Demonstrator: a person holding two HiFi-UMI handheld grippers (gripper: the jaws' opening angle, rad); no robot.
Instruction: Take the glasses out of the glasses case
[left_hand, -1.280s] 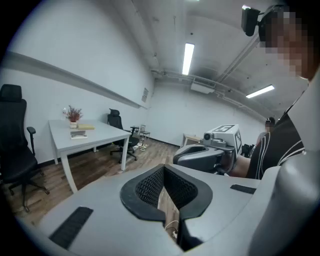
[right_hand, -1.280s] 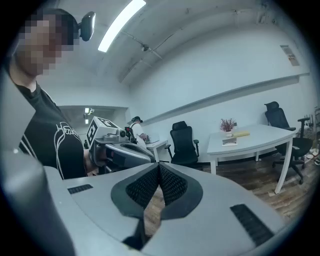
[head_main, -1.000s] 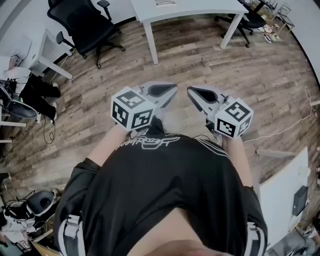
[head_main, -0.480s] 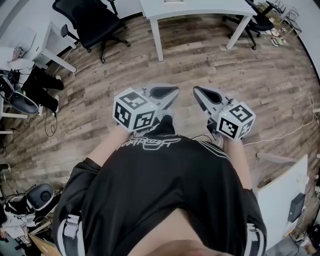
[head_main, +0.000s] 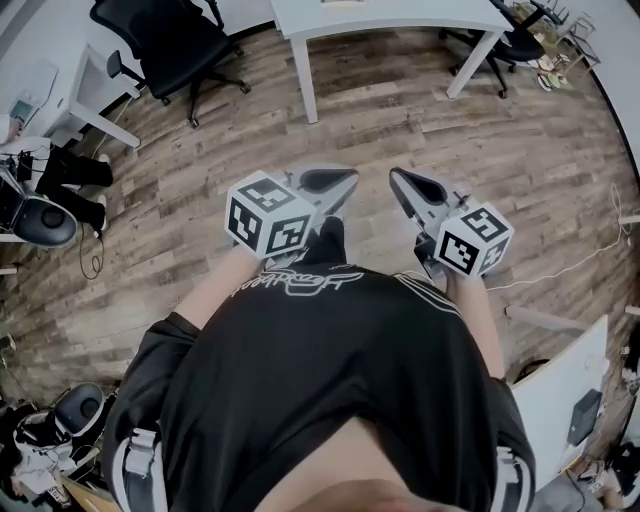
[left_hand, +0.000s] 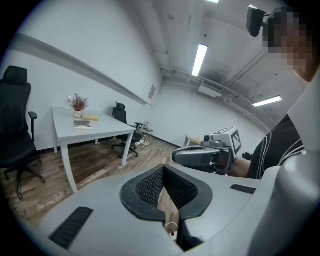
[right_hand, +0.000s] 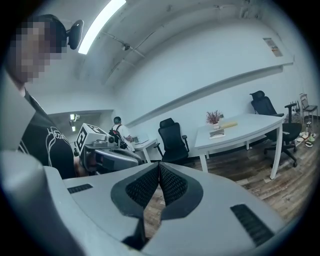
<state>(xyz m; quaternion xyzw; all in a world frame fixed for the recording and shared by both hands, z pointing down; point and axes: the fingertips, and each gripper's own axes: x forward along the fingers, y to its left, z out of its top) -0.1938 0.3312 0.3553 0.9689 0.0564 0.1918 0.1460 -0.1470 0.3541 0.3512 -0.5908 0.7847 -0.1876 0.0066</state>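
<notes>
Hovering over wood floor (head_main: 400, 110) | left gripper (head_main: 338, 181) jaws pressed together | right gripper (head_main: 403, 182) jaws pressed together

Right gripper (right_hand: 159, 167) with jaws pinched together on nothing, left gripper (right_hand: 116, 156) alongside, white table (right_hand: 240, 130) and black chair (right_hand: 172, 140) behind.

Cool, even light fills the room from long white ceiling strip lights (left_hand: 199, 59), which burn out to pure white in both gripper views. Shadows on the brown wooden plank floor (head_main: 400, 120) are faint and soft-edged. All three views bow strongly toward the edges, and the gripper views have dark rounded corners. Close to the lens, the grey left gripper (left_hand: 162, 167) and grey right gripper (right_hand: 159, 165) look slightly soft.
</notes>
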